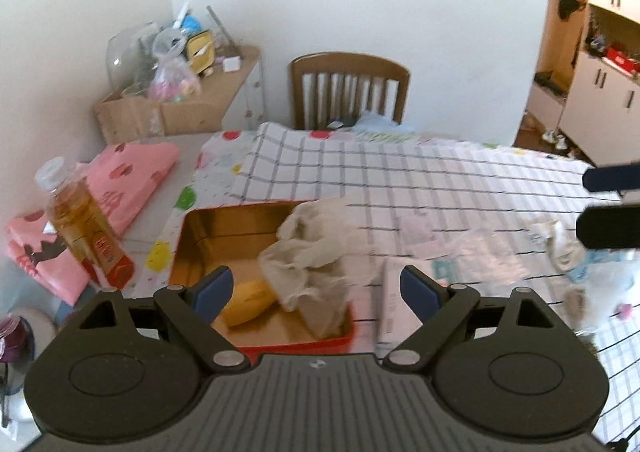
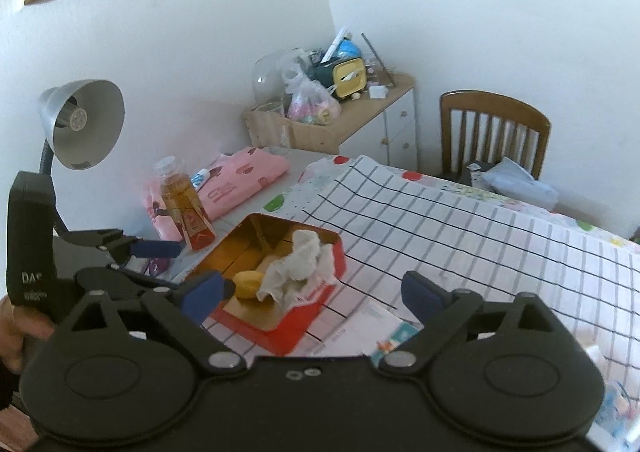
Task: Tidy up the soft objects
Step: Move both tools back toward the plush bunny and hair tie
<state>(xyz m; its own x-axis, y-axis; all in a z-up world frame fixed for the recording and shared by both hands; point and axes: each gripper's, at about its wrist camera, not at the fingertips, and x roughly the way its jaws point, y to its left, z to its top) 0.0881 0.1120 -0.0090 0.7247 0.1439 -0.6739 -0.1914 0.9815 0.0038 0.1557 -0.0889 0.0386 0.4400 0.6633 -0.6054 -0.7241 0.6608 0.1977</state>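
A red tin (image 1: 232,236) with a gold inside stands open on the checked tablecloth. In it lie a crumpled white cloth (image 1: 316,252) and a yellow soft object (image 1: 248,302). My left gripper (image 1: 316,288) hovers over the tin's near end, open, with nothing pressed between its blue pads. In the right wrist view the same tin (image 2: 320,304), cloth (image 2: 304,264) and yellow object (image 2: 248,284) sit just beyond my right gripper (image 2: 314,292), which is open and empty. The left gripper (image 2: 168,266) shows there at the left, a hand on its grip.
An amber drink bottle (image 1: 84,228) and folded pink fabric (image 1: 128,179) lie left of the tin. A desk lamp (image 2: 84,123) leans over that side. A paper leaflet (image 1: 394,300), clear plastic (image 1: 480,248) and a blurred white fluffy thing (image 1: 612,288) lie to the right. A wooden chair (image 1: 348,87) stands behind.
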